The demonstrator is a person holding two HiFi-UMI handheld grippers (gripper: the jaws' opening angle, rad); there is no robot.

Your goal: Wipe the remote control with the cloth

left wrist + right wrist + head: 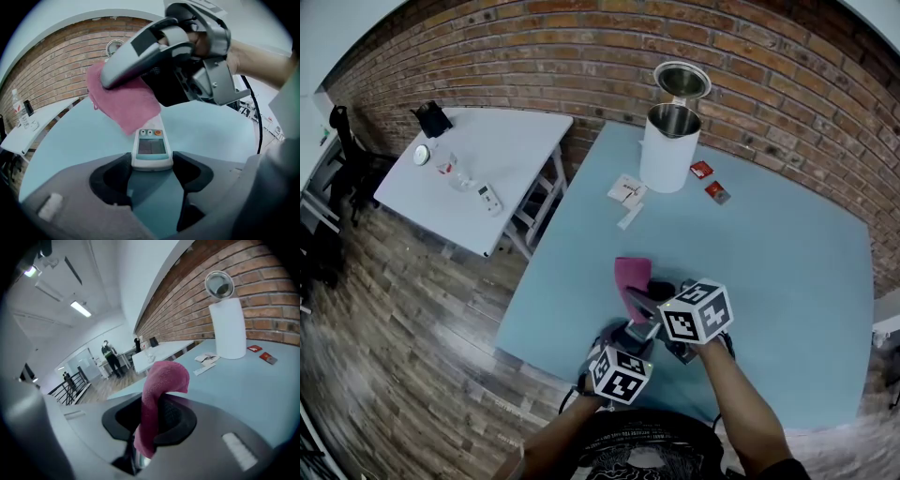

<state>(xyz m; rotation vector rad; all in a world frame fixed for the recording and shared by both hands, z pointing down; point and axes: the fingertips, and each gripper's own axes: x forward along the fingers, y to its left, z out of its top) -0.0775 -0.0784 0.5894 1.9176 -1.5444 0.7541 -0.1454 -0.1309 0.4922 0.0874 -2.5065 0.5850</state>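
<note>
The left gripper (151,163) is clenched on the near end of the one remote control (151,147). Its two jaws press the remote's sides, and the screen and three small buttons face up. The right gripper (152,420) is clamped on the one cloth (163,379), a pink one that bunches between the jaws and flops over their tips.

In the left gripper view the right gripper hangs above the remote. The cloth droops from it, and its lower corner lies over the remote's far end; I cannot tell whether they touch.

Taking the single white can (668,145) as the mark, with its lid tipped up, both grippers work well apart from it. They sit on the person's side of it, at the near edge of the one blue table (787,309) where the can stands. The cloth points from the grippers toward the can, and the remote lies between the left jaws, under the cloth. Two red packets (701,170) lie just beside the can on the person's right. Two paper slips (626,192) lie near its foot on the left. One white table (502,159) stands further to the can's left, apart from the blue one
</note>
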